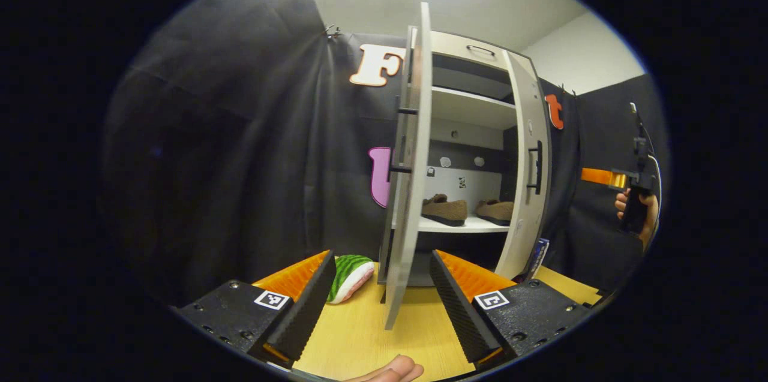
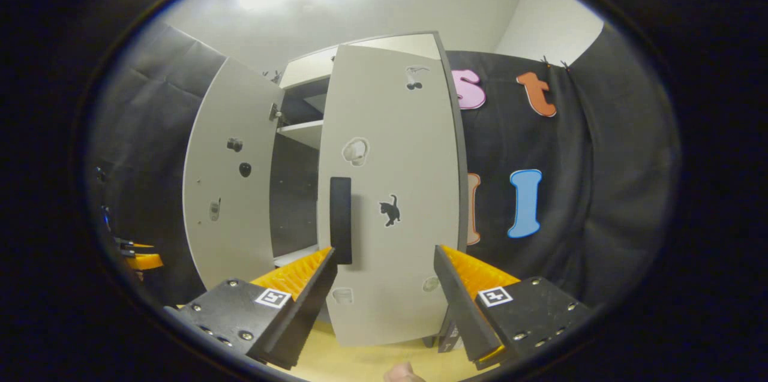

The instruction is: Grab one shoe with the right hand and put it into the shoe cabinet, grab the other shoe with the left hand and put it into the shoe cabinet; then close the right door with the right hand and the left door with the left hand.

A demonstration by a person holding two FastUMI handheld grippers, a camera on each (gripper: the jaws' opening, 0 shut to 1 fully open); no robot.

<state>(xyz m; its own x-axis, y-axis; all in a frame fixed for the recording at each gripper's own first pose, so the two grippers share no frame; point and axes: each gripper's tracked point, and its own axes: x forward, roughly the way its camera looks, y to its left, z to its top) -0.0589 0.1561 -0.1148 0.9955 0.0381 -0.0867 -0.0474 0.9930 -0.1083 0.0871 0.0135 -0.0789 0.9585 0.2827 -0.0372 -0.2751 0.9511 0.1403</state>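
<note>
Both shoes (image 1: 444,210) (image 1: 495,210) shelved in cabinet (image 1: 474,223). Right tool (image 2: 384,286) released, squared to right door (image 2: 390,202) near handle (image 2: 340,220), likely for pushing shut. Left tool (image 1: 381,289) released, straddling left door (image 1: 414,166) edge, waiting.

Ahead of the left gripper (image 1: 381,304), with its orange, black-ribbed fingers (image 1: 462,304), the pale grey shoe cabinet (image 1: 474,130) holds two brown shoes (image 1: 444,209) (image 1: 495,210) on a white shelf (image 1: 462,225). Left of its fingers lies a green-striped, pink-and-white watermelon toy (image 1: 351,277) on the yellow wood table (image 1: 372,334). Before the right gripper (image 2: 384,298), the grey right door (image 2: 390,202) carries a black handle (image 2: 340,220) and a black cat sticker (image 2: 390,210).
</note>
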